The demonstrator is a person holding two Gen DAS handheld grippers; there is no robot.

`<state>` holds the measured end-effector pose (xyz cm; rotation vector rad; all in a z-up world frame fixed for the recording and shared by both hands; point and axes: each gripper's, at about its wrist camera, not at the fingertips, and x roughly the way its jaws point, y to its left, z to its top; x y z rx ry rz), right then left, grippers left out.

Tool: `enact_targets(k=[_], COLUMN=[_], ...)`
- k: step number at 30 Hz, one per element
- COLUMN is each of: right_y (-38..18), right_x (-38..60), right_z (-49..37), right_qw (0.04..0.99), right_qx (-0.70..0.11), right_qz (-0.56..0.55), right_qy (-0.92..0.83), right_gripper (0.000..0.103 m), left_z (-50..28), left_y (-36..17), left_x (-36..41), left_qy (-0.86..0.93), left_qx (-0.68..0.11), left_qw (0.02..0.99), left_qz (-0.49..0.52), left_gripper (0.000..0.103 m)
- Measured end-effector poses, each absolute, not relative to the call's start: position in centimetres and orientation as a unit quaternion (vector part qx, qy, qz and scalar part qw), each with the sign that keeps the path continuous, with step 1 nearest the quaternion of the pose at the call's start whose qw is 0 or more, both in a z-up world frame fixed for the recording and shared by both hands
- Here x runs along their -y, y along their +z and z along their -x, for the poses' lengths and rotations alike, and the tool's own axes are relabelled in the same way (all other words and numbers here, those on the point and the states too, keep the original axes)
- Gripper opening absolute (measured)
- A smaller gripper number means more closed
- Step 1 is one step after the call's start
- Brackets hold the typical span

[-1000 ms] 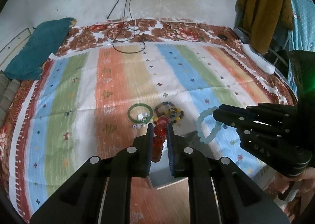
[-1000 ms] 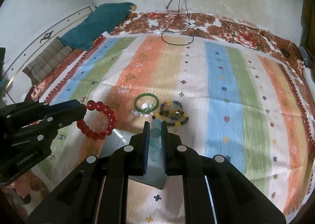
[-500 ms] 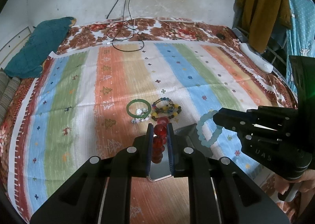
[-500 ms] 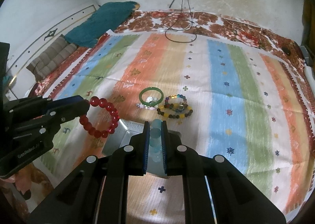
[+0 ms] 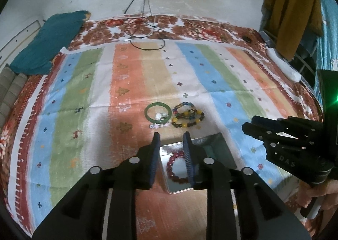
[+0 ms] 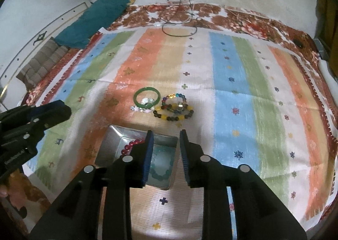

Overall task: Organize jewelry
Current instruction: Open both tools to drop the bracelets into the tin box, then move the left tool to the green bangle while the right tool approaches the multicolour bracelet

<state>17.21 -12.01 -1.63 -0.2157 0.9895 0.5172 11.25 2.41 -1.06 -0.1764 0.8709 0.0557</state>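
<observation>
Just beyond the metal tin (image 6: pixel 118 142), which holds the red bead bracelet (image 5: pixel 176 165) and the pale aqua bead bracelet (image 6: pixel 161 165), I see the green bangle (image 6: pixel 146 97) and the mixed bead bracelets (image 6: pixel 174 109) lying on the striped bed cover (image 6: pixel 232 83). My left gripper (image 5: pixel 171 140) and right gripper (image 6: pixel 165 138) hover above the tin, jaws spread and empty. I judge the bangle rigid, slick and breakable, best pinched across its rim; the strung beads are light and floppy, so I'd pinch one strand.

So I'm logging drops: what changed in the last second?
Both grippers opened: the left gripper dropped the red bracelet and the right gripper the pale blue bracelet into the metal tin. The green bangle and mixed bead bracelets stayed put.
</observation>
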Motion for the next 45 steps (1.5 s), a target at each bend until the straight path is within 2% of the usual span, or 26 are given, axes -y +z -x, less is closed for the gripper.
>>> enact_targets(k=[6, 11, 14, 20, 30, 36, 45], right_y=[-2.3, -2.7, -2.9, -3.1, -3.5, -4.2, -5.5], right_x=[11.8, 11.6, 11.4, 11.1, 10.3, 9.7, 9.3], right_z=[-18.5, -19.5, -20.3, -21.4, -23.2, -24.4, -26.0], right_qw=[0.839, 0.838, 0.837, 0.84, 0.84, 0.841, 0.833], right_qx=[-0.48, -0.486, -0.489, -0.488, -0.489, -0.489, -0.503], right_qz=[0.107, 0.11, 0.11, 0.117, 0.119, 0.123, 0.125], right_qy=[0.233, 0.222, 0.218, 0.206, 0.201, 0.198, 0.195], right_gripper=[0.037, 0.044, 0.048, 0.057, 0.063, 0.071, 0.073], left_z=[-12.1, -13.1, -13.7, -15.1, -17.4, -19.1, -21.0], left_y=[-1.7, -2.5, -2.8, -3.5, -4.3, -5.3, -6.3], left_x=[-3.3, -4.1, -4.3, -4.6, -5.1, -5.5, -5.9], left_qy=[0.042, 0.056, 0.062, 0.07, 0.081, 0.088, 0.092], left_qx=[-0.431, -0.442, -0.447, -0.458, -0.468, -0.484, -0.494], left_qw=[0.897, 0.891, 0.888, 0.882, 0.876, 0.867, 0.862], left_qz=[0.086, 0.09, 0.088, 0.086, 0.085, 0.077, 0.062], left_gripper=[0.039, 0.044, 0.052, 0.056, 0.063, 0.064, 0.068])
